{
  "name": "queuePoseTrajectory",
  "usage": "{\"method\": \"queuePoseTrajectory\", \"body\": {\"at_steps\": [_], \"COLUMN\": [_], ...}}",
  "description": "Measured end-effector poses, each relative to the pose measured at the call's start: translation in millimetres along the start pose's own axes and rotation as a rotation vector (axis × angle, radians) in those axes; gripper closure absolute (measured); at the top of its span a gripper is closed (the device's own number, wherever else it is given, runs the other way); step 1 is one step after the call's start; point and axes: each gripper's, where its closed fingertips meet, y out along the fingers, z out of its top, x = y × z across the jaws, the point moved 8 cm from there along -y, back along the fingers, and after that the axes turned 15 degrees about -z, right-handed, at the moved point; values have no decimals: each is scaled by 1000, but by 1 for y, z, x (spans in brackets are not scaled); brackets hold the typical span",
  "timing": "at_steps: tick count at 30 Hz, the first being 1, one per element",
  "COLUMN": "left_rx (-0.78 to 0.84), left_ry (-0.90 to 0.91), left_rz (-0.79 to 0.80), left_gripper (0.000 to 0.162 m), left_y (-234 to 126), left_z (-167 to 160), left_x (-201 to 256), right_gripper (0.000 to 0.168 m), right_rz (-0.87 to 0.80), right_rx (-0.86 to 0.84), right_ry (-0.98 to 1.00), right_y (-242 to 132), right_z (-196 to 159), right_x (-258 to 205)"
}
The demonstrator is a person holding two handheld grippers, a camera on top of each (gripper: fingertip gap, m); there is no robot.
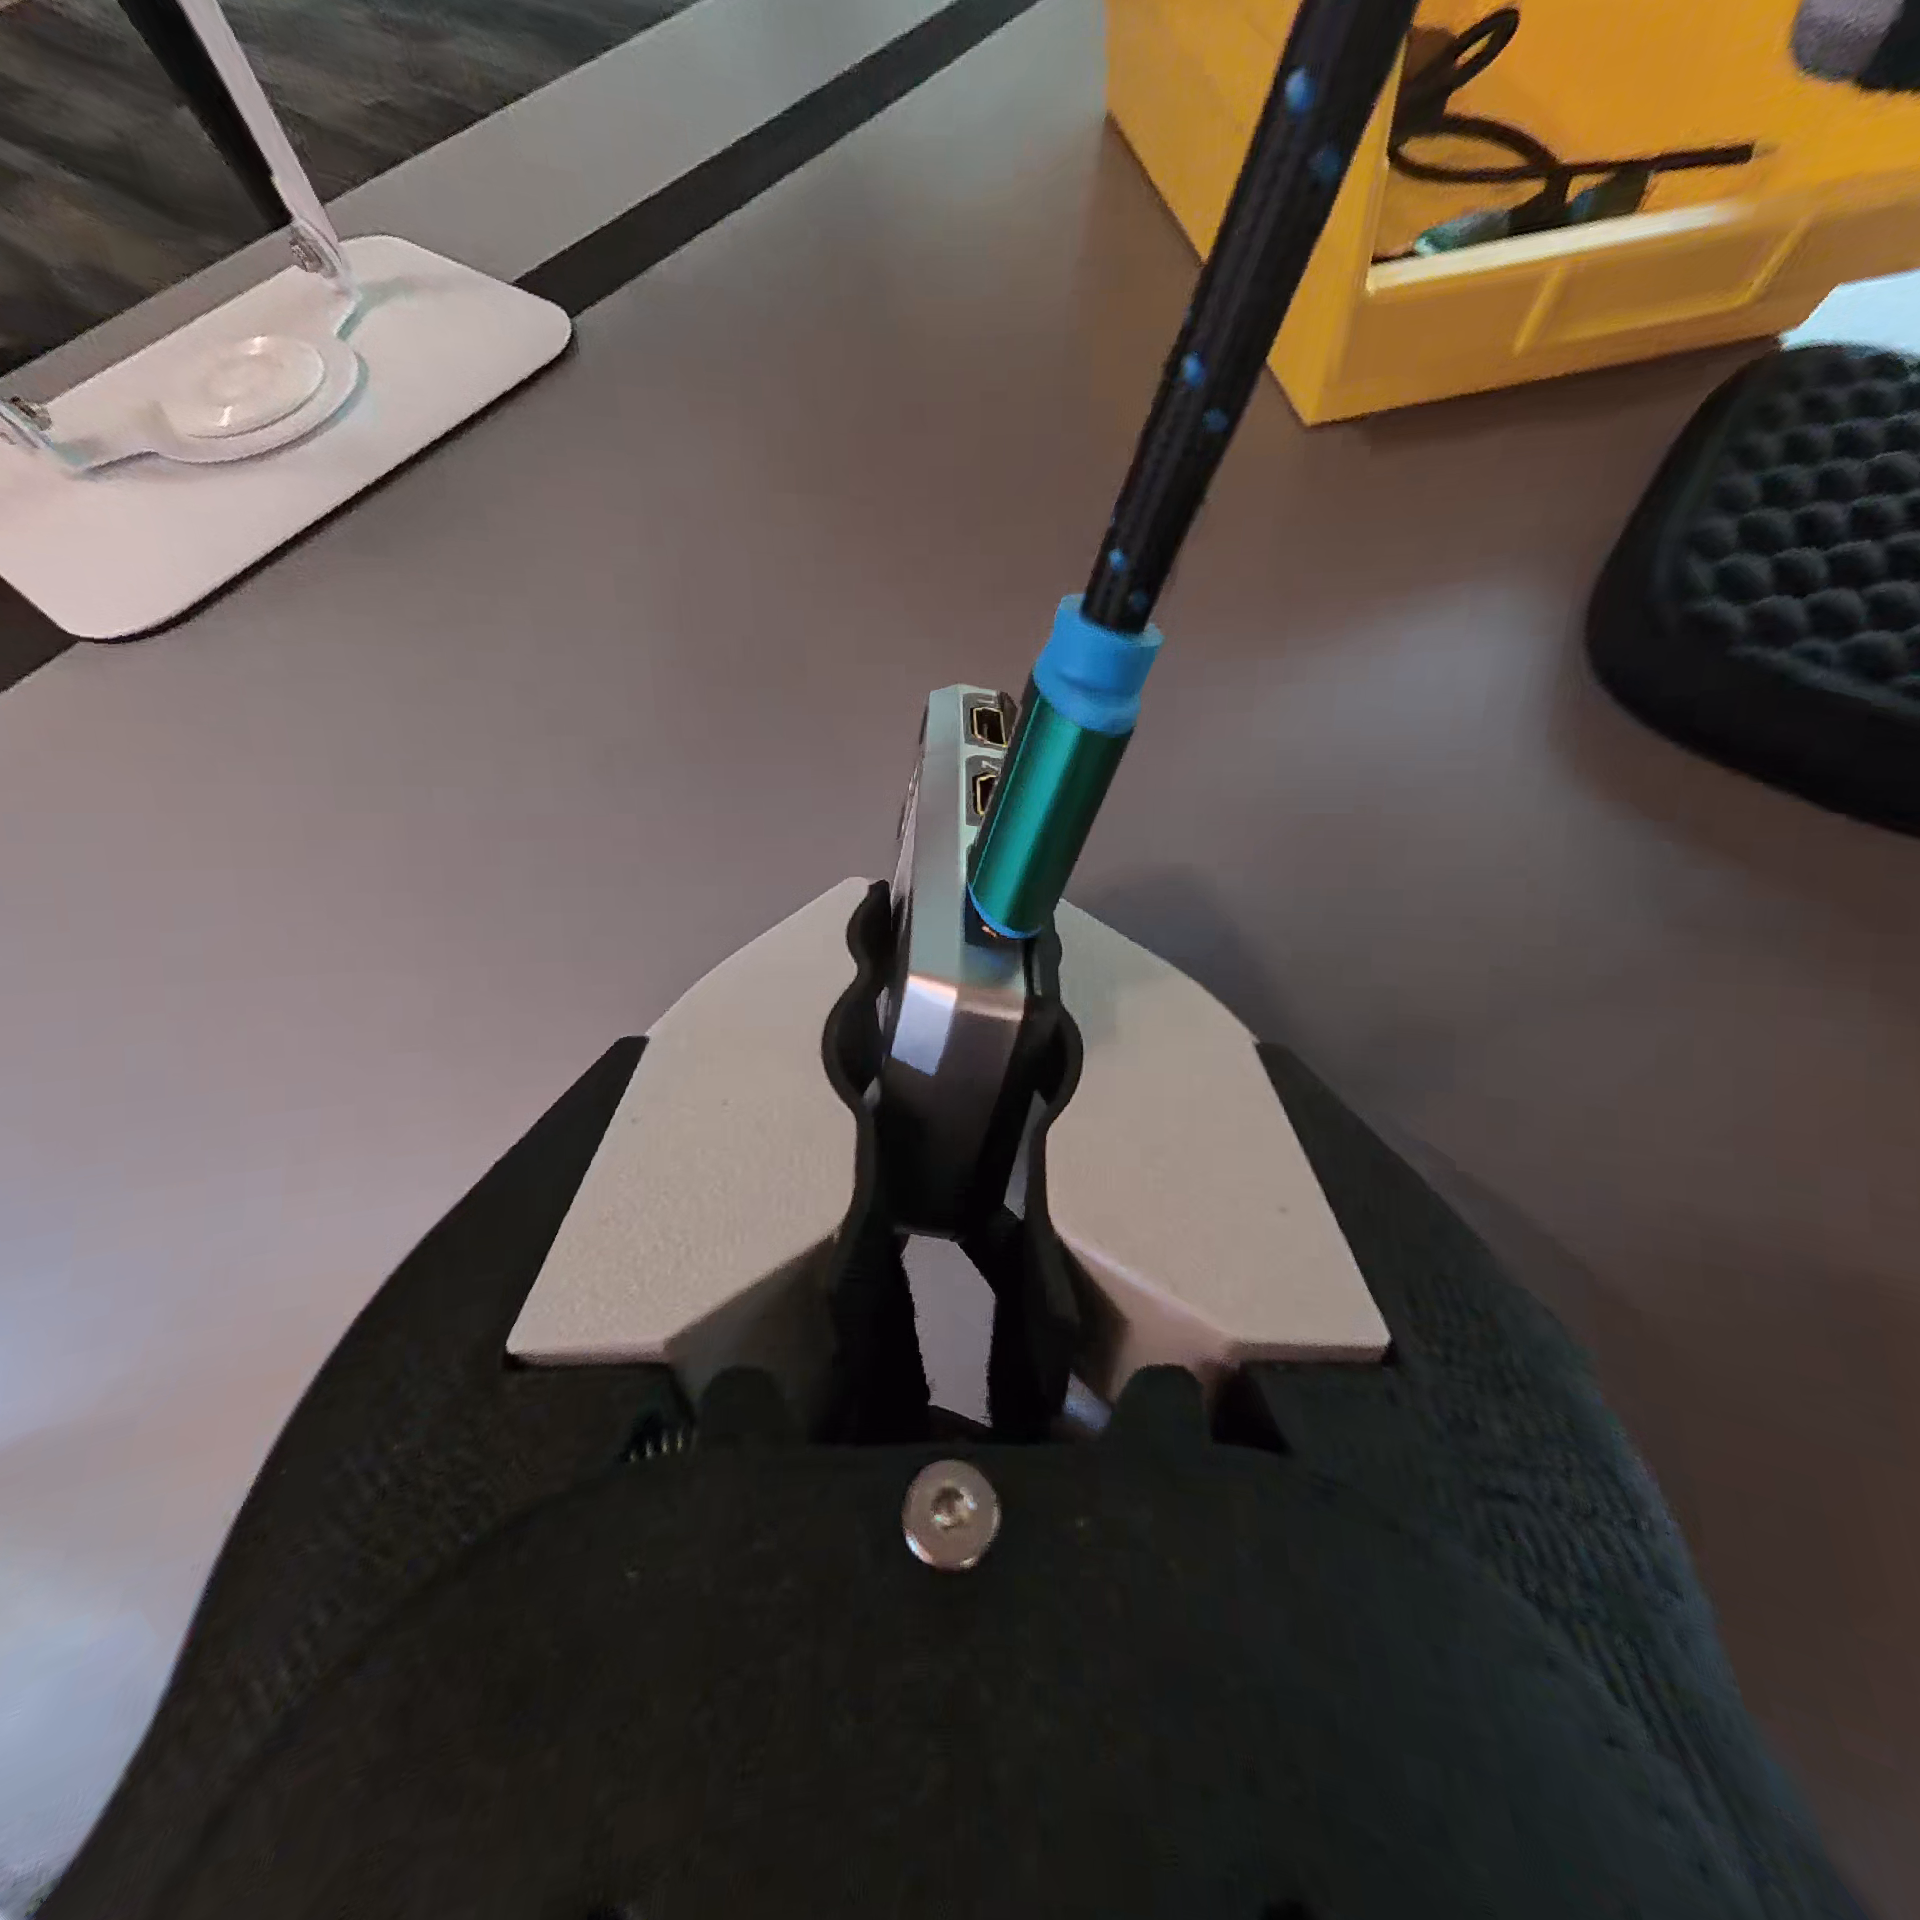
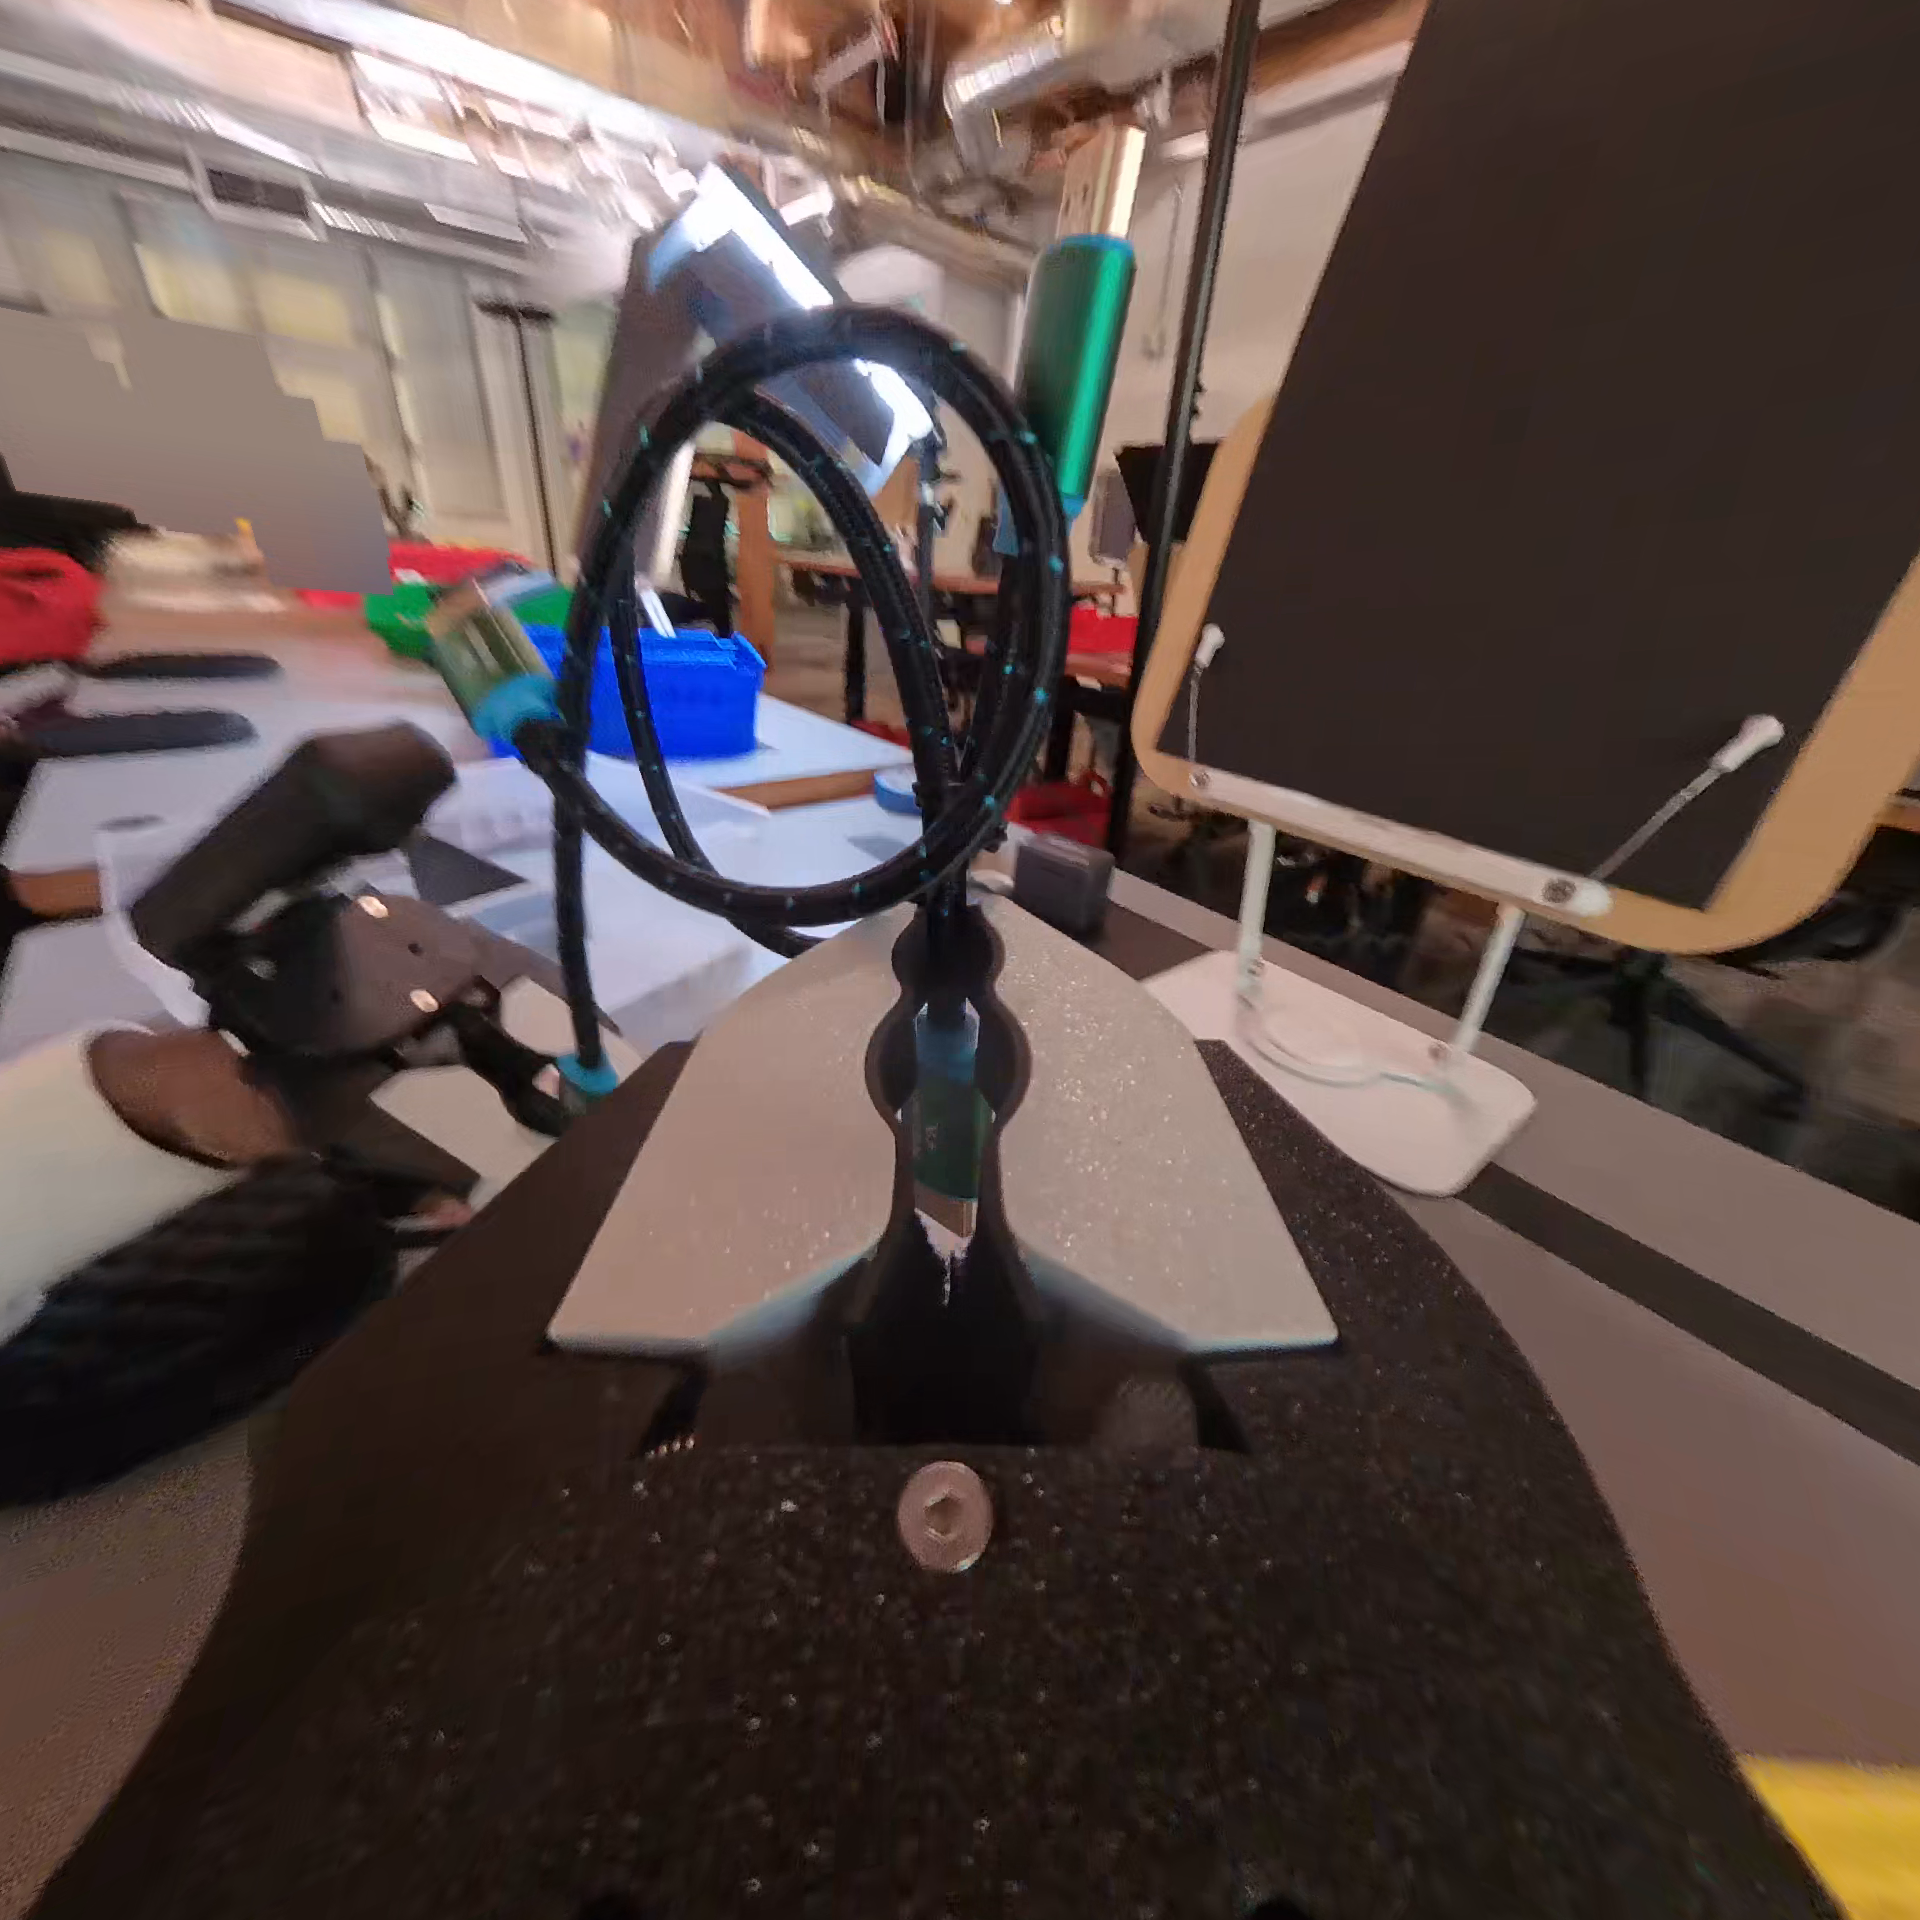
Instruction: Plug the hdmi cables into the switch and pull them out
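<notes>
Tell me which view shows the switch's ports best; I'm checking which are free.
The left wrist view: the switch, clamped in the left gripper, shows two open ports above the plugged green connector. The right wrist view hides the switch.

Cable (image 1: 1195, 395) in switch (image 1: 951, 894), bin (image 1: 1455, 332) behind

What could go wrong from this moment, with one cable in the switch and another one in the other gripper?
1. The green plug enters the switch at a tilt; side load may strain the port.
2. The left gripper grips only the switch's near end, so it may twist in the fingers.
3. The right gripper holds a second plug whose cable hangs in loose loops that may snag.
</notes>
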Motion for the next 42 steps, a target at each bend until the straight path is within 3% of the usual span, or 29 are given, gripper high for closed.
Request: {"method": "queuePoseTrajectory", "body": {"at_steps": [3,8,14,19,22,26,28,30,33,35,37,39,42], "left_rx": [82,196,253,236,228,246,246,244,249,253,256,260,265], "left_ry": [-40,-77,-73,-59,-49,-61,-59,-57,-61,-62,-64,-70,-72], "left_rz": [-37,-94,-114,-118,-117,-125,-126,-127,-127,-123,-118,-113,-99], "left_gripper": [136,137,137,136,136,136,136,136,136,136,136,136,136], "left_y": [-4,-14,-18,-15,-13,-15,-15,-14,-14,-15,-14,-14,-13], "left_z": [-1,-3,-4,-6,-6,-6,-6,-6,-6,-6,-6,-5,-5], "left_x": [-2,-6,-5,-3,-2,-3,-3,-3,-3,-3,-4,-5,-5], "right_gripper": [162,162,162,163,162,162,146,120,123,131,135,138,145], "right_rz": [-109,-373,-573,-830,-1015,-1032,-1039,-1103,-1150,-1087,-878,-519,176], "right_rx": [-70,-236,-242,-157,-245,-464,-580,-559,-384,-267,-146,-7,117], "right_ry": [-73,-419,-441,-173,-111,-33,-20,-92,-213,-236,-203,-94,110], "right_y": [-3,-9,-26,-75,-104,-113,-110,-111,-111,-106,-94,-75,-52], "right_z": [-11,-22,-18,-10,-22,-47,-59,-54,-35,-27,-20,-15,-10], "right_x": [15,37,66,118,148,166,171,172,162,153,137,109,52]}}
